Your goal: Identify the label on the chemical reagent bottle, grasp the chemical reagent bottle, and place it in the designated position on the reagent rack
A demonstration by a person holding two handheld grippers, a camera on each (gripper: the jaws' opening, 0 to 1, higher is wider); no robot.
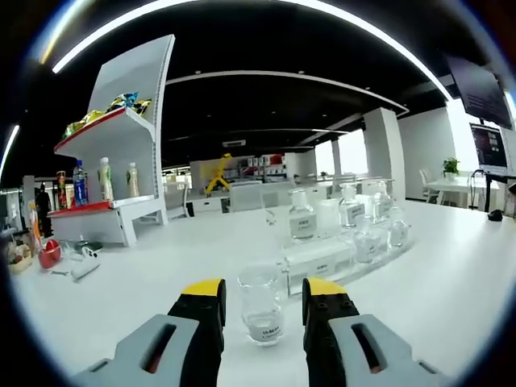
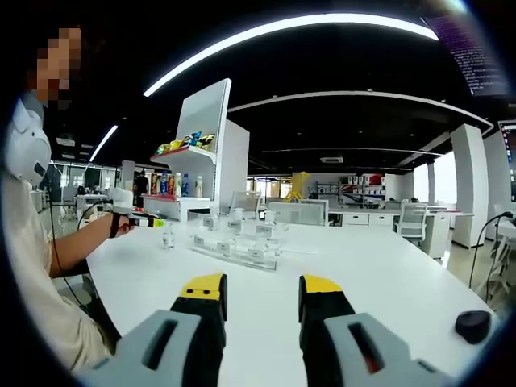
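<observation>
A small clear glass reagent bottle (image 1: 262, 313) with a white label stands on the white table (image 1: 451, 298), between the jaws of my left gripper (image 1: 263, 290). That gripper is open, with a gap on each side of the bottle. Just behind it is the clear tiered reagent rack (image 1: 321, 260), which holds several similar labelled bottles (image 1: 302, 216). In the right gripper view, my right gripper (image 2: 262, 290) hangs open over bare table with nothing in it. Further off are the rack (image 2: 234, 247), the lone bottle (image 2: 168, 235) and the left gripper (image 2: 153, 222) in a person's hand.
A white shelf unit (image 1: 121, 161) with drink bottles and snack bags stands at the table's back left. Small clutter (image 1: 48, 254) lies beside it. A black round object (image 2: 472, 325) sits near the table's right edge. The person's arm and torso (image 2: 48, 266) fill the left.
</observation>
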